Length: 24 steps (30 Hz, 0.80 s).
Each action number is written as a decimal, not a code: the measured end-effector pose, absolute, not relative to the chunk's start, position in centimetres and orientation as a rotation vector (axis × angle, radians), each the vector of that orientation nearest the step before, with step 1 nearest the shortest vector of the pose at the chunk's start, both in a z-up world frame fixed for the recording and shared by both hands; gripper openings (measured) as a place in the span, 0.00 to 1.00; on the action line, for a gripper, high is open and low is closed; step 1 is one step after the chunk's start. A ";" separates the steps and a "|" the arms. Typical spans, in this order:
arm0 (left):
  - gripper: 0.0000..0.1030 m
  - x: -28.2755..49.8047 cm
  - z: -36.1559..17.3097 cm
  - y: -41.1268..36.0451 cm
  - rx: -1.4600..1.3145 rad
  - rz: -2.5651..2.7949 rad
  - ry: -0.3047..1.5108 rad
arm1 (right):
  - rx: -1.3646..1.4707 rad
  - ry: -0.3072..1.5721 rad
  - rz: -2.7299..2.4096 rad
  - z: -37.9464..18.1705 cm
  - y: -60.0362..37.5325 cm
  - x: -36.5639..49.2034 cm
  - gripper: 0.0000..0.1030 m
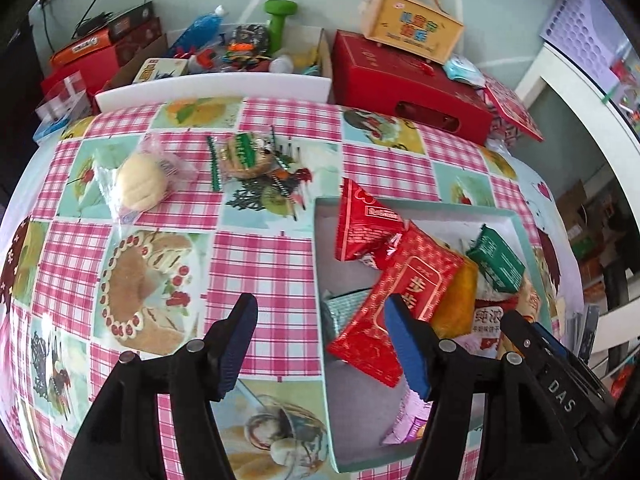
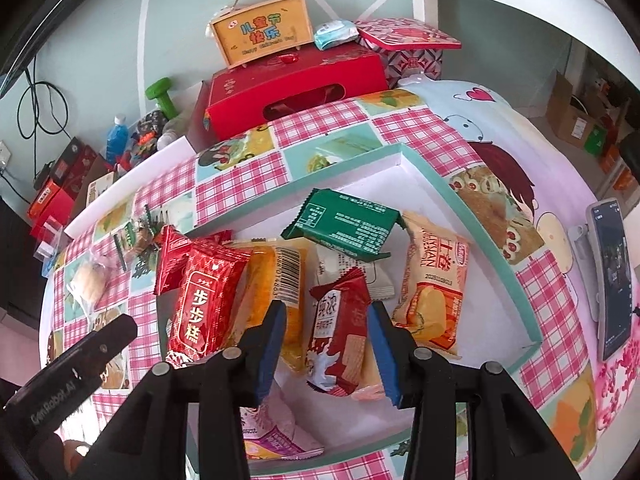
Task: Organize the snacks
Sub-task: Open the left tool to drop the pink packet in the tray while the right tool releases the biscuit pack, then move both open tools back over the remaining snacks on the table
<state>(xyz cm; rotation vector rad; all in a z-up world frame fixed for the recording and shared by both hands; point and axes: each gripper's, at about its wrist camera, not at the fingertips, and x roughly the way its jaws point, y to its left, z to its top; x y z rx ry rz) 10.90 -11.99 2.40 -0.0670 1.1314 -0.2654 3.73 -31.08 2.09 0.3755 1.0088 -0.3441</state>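
A shallow teal-rimmed box (image 1: 320,240) (image 2: 460,208) on the checked tablecloth holds several snack packets: red ones (image 1: 412,280) (image 2: 204,292), a green one (image 2: 344,224) and a yellow-orange one (image 2: 432,280). My right gripper (image 2: 328,316) hangs over the box, open, with a dark red wafer packet (image 2: 340,340) lying between its fingers and clear of the pads. My left gripper (image 1: 320,312) stands open and empty, straddling the box's left wall. Outside the box, a bun in clear wrap (image 1: 142,184) and a green-striped cookie packet (image 1: 246,156) lie on the cloth.
Behind the table stand a red gift box (image 1: 404,80), a yellow box with a handle (image 1: 412,24) and a white tray of odds and ends (image 1: 216,84) with a green dumbbell (image 1: 280,20). A phone on a stand (image 2: 612,276) sits at the table's right edge.
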 end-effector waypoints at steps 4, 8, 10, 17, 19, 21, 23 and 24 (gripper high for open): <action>0.89 11.2 2.2 -11.5 -0.089 -0.234 1.131 | 0.368 1.001 -0.342 2.2 -30.9 3.8 0.64; 0.96 11.3 1.8 -11.1 -0.098 -0.202 1.132 | 0.377 0.980 -0.331 2.3 -31.0 3.8 0.87; 0.99 11.4 1.7 -10.9 -0.104 -0.192 1.135 | 0.384 0.968 -0.327 2.3 -31.1 3.8 1.00; 0.99 11.5 1.7 -10.6 -0.111 -0.183 1.135 | 0.382 0.966 -0.346 2.3 -31.4 3.7 1.00; 0.99 11.5 1.7 -10.7 -0.108 -0.185 1.137 | 0.380 0.964 -0.346 2.4 -31.4 3.7 1.00; 0.99 11.5 1.7 -10.8 -0.103 -0.188 1.139 | 0.375 0.959 -0.351 2.5 -31.4 3.7 1.00; 0.99 11.5 1.7 -10.8 -0.098 -0.189 1.139 | 0.370 0.957 -0.353 2.6 -31.3 3.7 1.00; 0.99 11.5 1.7 -10.7 -0.098 -0.190 1.138 | 0.368 0.957 -0.351 2.7 -31.2 3.7 1.00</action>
